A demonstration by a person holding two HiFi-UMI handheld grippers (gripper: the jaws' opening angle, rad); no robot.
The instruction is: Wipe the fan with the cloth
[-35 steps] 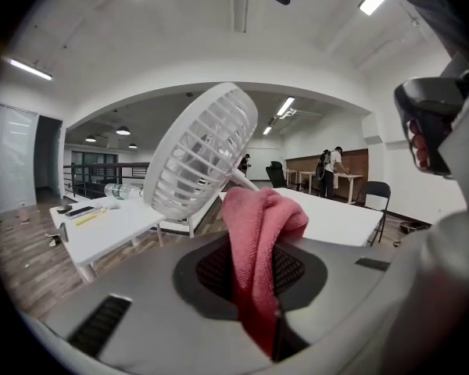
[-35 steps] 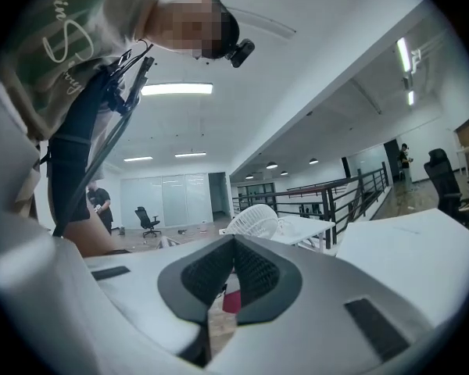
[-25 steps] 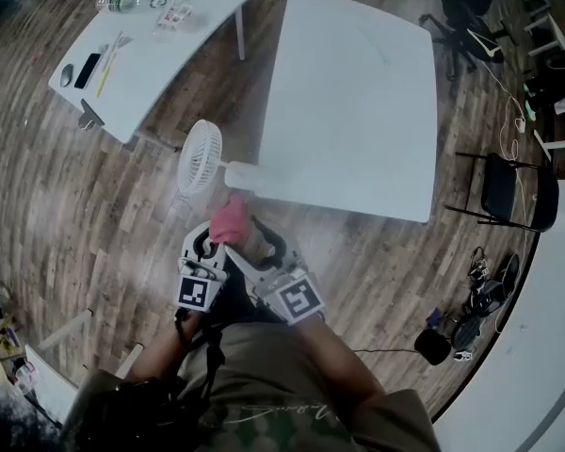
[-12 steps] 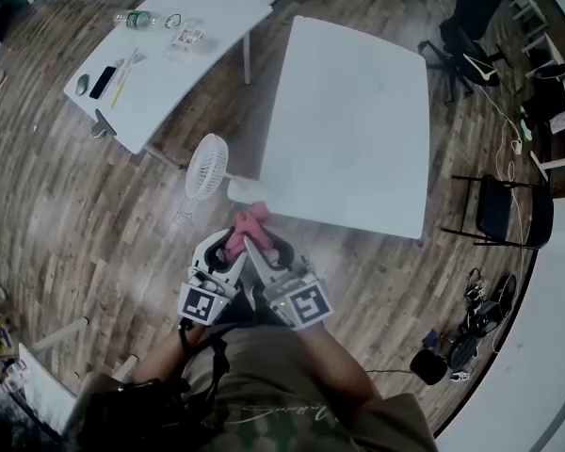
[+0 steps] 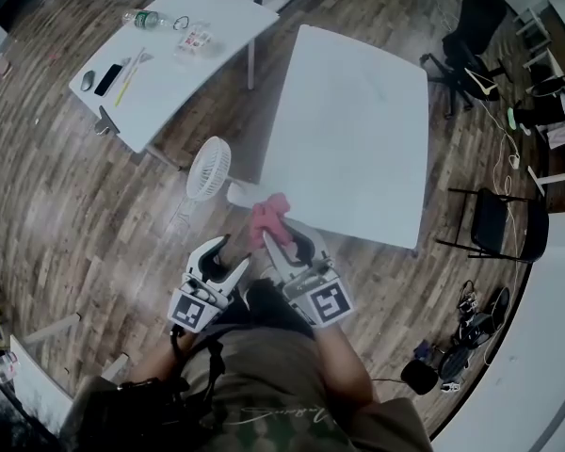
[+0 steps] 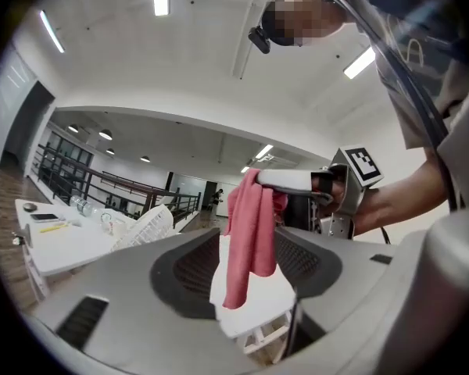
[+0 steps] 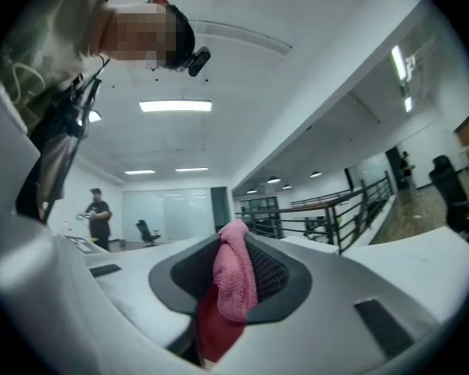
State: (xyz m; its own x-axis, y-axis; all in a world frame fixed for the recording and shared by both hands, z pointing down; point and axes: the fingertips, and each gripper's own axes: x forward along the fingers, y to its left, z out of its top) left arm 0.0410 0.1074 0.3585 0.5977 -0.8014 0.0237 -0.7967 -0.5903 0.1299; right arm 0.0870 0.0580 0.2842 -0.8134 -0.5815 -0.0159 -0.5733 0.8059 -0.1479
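While the right gripper [image 5: 281,239] clamps the pink cloth [image 5: 267,220], the left gripper [image 5: 228,256] is off it. Left jaws stand wide apart, have just been opening, and nothing is pressed between the pads.

Right gripper view: the cloth is bunched between the jaws and the pads bite it from both sides. A darker fold hangs down below the grip. These jaws have just been closing on it.

Left gripper view: the cloth dangles from the right gripper's white finger, ahead of the left jaws' gap, unclamped on this side.

The white fan [image 5: 207,168] stands at the near left corner of the big white table [image 5: 358,111], with its round grille out past the table edge, over the wood floor [image 5: 85,205]. The cloth is held in the air just short of the fan's base, not on the grille. The two grippers sit side by side in front of the person's torso, left slightly lower in the head view.

A second table [image 5: 184,64] sits further back, with small items on it.
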